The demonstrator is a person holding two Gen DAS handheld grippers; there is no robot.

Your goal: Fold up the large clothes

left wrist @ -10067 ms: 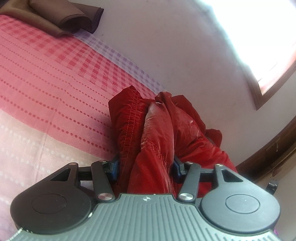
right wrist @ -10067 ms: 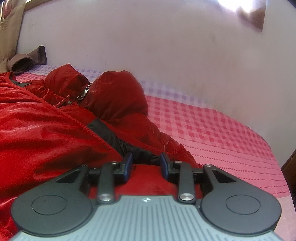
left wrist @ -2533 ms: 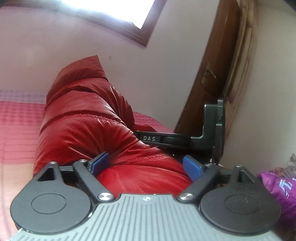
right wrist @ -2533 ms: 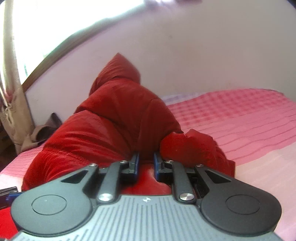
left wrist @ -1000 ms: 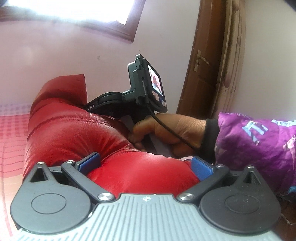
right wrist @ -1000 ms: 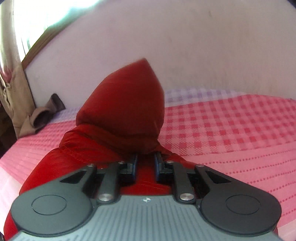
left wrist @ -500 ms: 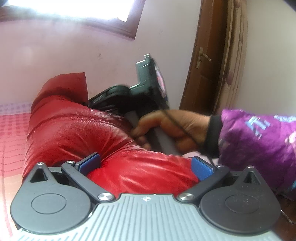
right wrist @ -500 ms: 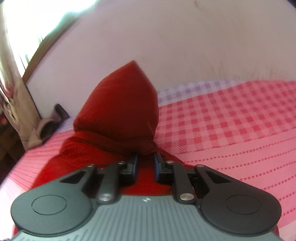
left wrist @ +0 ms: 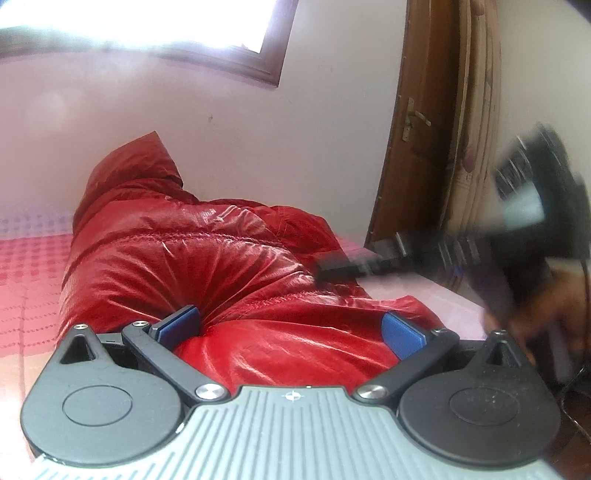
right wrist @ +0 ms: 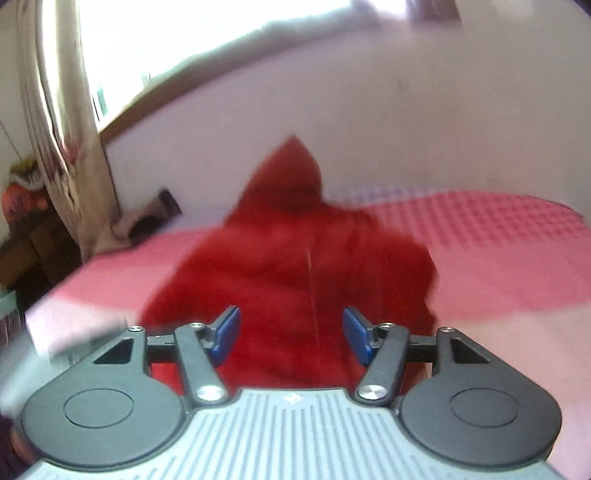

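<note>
A shiny red puffer jacket [left wrist: 207,258] lies bunched on the pink checked bed, its pointed hood [left wrist: 136,158] up at the far end. My left gripper [left wrist: 291,328] is open, its blue pads wide apart around a fold of the jacket without pinching it. In the right wrist view the jacket [right wrist: 295,258] is blurred and lies ahead of my right gripper [right wrist: 291,334], which is open and holds nothing. The right gripper also shows blurred in the left wrist view [left wrist: 332,267], off the jacket's right side.
The pink checked bedsheet [right wrist: 480,229] spreads around the jacket. A brown folded cloth [right wrist: 147,218] lies at the bed's far left by a curtain [right wrist: 62,122]. A wooden door [left wrist: 417,122] stands beyond the bed, a window [left wrist: 140,26] above.
My right gripper has opened, let go of the jacket and pulled back fast to the right. The jacket has settled on the bed. My left gripper stays open in place.
</note>
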